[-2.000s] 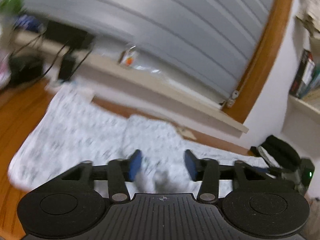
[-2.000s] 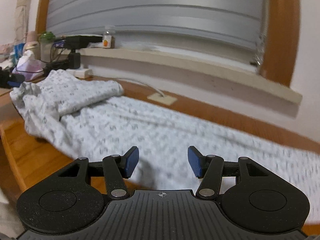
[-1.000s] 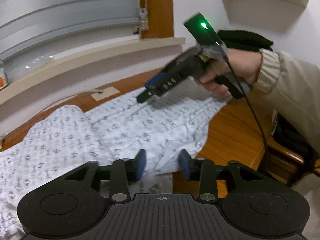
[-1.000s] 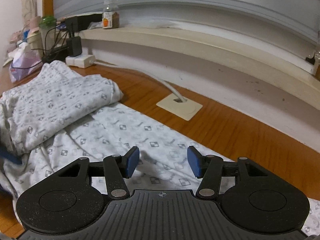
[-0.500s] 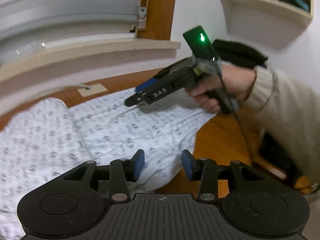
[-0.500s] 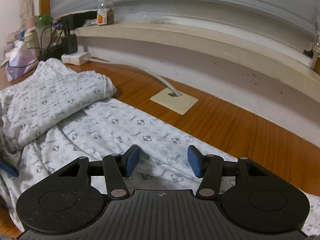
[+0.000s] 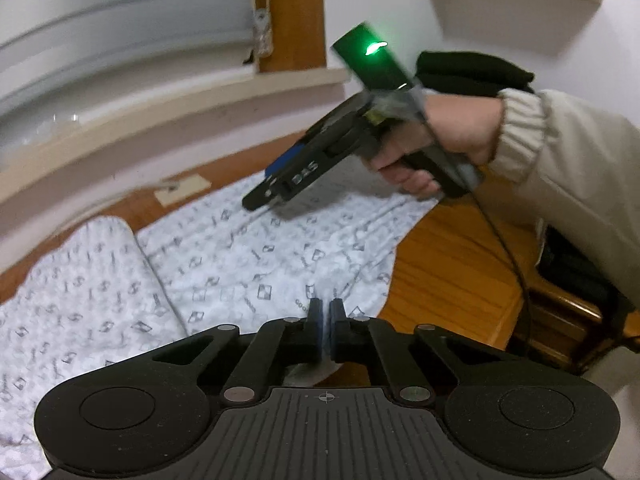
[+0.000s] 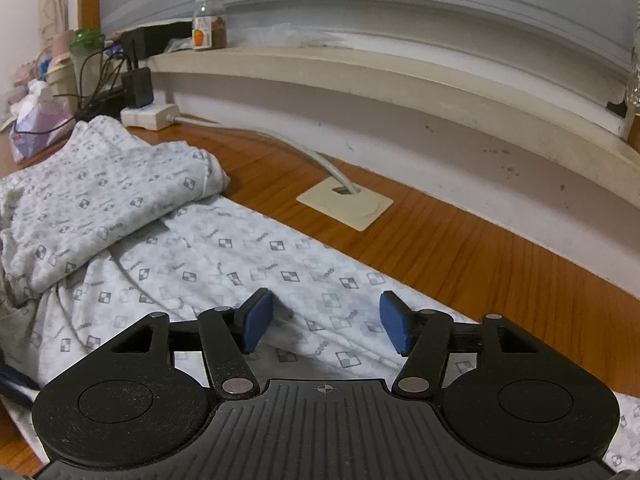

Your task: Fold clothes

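A white garment (image 7: 248, 264) with a small grey check print lies spread on the wooden desk (image 7: 452, 280), one part folded over at the left (image 8: 100, 200). My left gripper (image 7: 325, 320) sits at the garment's near edge, its blue pads shut on a thin fold of the cloth. My right gripper (image 8: 326, 324) hovers low over the cloth (image 8: 280, 264) near its far edge; its jaws are opening, with fabric lying below the gap and neither pad pressing on it. In the left wrist view the right gripper (image 7: 258, 199) is held by a hand (image 7: 448, 136) in a beige sleeve.
A cream cable plate (image 8: 345, 202) with a grey cord sits on the desk behind the garment. A white power strip (image 8: 150, 115), chargers and a tissue pack (image 8: 36, 128) crowd the far left. A jar (image 8: 210, 20) stands on the sill. The desk edge drops off at the right (image 7: 508, 320).
My left gripper's jaws have gone from apart to shut on the cloth's near edge. The right gripper's jaws stand a little wider. Both hands have barely shifted.
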Action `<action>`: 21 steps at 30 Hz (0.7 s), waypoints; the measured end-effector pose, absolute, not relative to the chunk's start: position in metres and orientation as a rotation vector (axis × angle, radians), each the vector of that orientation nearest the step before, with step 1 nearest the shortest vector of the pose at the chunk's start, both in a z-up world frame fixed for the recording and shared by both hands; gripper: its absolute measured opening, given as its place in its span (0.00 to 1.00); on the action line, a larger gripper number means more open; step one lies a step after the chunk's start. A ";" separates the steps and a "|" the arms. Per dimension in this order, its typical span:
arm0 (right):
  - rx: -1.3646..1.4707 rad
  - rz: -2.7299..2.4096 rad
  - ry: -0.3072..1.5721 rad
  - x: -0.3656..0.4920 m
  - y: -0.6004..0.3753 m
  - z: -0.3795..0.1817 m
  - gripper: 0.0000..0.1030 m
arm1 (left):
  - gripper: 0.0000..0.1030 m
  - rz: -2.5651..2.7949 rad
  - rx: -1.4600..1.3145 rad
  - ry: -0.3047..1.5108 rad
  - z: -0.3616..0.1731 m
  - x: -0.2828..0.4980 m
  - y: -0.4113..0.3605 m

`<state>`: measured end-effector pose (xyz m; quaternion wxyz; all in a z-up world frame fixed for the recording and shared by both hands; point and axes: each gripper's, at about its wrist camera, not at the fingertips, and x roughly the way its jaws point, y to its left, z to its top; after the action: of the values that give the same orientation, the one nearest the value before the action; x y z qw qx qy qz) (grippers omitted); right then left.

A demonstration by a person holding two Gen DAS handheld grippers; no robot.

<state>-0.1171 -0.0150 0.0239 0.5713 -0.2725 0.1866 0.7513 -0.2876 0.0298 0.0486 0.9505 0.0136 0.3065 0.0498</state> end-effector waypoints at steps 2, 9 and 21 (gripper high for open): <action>-0.636 1.753 0.436 -0.117 -0.013 0.023 0.58 | 0.02 0.102 0.033 0.580 0.059 -0.300 0.022; -0.631 1.741 0.459 -0.113 -0.005 0.023 0.57 | 0.02 0.074 0.057 0.579 0.066 -0.324 0.001; -0.671 1.848 0.442 -0.130 0.025 0.037 0.57 | 0.03 0.079 -0.010 0.602 0.042 -0.314 0.007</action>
<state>-0.1303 0.0252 0.0366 0.5340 -0.2814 0.1853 0.7755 -0.3143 0.0073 0.0418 0.9543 -0.0049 0.2962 0.0389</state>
